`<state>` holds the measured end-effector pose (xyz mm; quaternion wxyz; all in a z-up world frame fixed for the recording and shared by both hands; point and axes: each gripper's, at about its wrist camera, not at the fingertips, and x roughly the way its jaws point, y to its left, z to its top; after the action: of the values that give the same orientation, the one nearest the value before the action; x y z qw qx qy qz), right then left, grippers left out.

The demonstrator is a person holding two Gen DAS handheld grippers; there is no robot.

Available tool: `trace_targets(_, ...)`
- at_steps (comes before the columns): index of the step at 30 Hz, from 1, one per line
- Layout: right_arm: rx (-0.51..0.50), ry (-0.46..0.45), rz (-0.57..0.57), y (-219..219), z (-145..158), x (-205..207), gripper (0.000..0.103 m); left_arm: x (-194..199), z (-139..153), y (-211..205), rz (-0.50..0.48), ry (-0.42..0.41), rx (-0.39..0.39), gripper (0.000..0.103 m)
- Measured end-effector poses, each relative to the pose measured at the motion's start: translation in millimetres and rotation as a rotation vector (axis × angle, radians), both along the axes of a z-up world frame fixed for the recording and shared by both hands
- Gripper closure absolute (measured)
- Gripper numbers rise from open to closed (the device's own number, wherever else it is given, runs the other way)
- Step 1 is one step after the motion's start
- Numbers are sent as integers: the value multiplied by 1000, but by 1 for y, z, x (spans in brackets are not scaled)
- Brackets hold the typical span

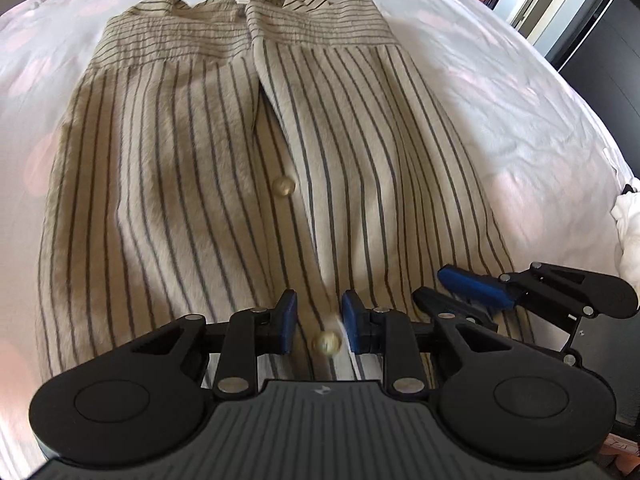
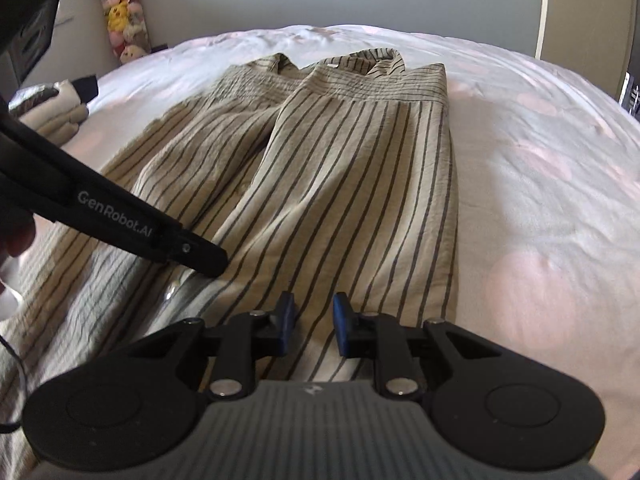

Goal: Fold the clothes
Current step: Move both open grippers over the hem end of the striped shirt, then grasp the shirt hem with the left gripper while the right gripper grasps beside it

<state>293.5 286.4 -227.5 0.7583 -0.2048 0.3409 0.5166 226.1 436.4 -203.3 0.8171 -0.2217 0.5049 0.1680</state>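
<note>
The shirt (image 1: pixel 240 168) lies flat on the bed (image 1: pixel 520 120), collar far, hem near, its sides seemingly folded in along straight edges. It looks light, soft and crinkly, likely to sag and slide, so the hem corners seem the best hold. It is beige with dark stripes and pale buttons. The left gripper (image 1: pixel 319 322) hovers at the hem, fingers spread astride a button (image 1: pixel 326 343). The right gripper (image 2: pixel 313 322), just beside it, is also spread, holding nothing.
</note>
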Motion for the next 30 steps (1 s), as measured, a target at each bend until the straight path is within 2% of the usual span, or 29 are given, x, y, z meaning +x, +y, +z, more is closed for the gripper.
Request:
trace_targets(5, -78, -84, 66, -16, -2, -24, 79, -44, 13, -16, 40, -38, -43, 80)
trace_targets(13, -160, -103, 45, -43, 7, -55, 79, -122, 38, -50, 46, -18, 15, 80)
trace_targets(17, -164, -65, 49, -72, 20, -80, 78, -161, 51, -67, 15, -13, 59, 80)
trace_targets(21, -160, -75, 158, -98, 36, -118, 74, -189, 59, -87, -69, -3, 99, 76)
trace_targets(22, -158, -78, 190, -104, 41, -128, 69, -195, 61, -94, -96, -4, 113, 75)
trace_targets(24, -155, -84, 256, -114, 50, -148, 60, -198, 58, -106, -168, 13, 126, 62)
trace_targets(26, -160, -64, 325, -122, 57, -166, 46, -200, 54, -119, -240, 32, 139, 56)
trace_targets(30, -202, -13, 455, -133, 62, -198, 22, -205, 48, -143, -385, 69, 163, 50)
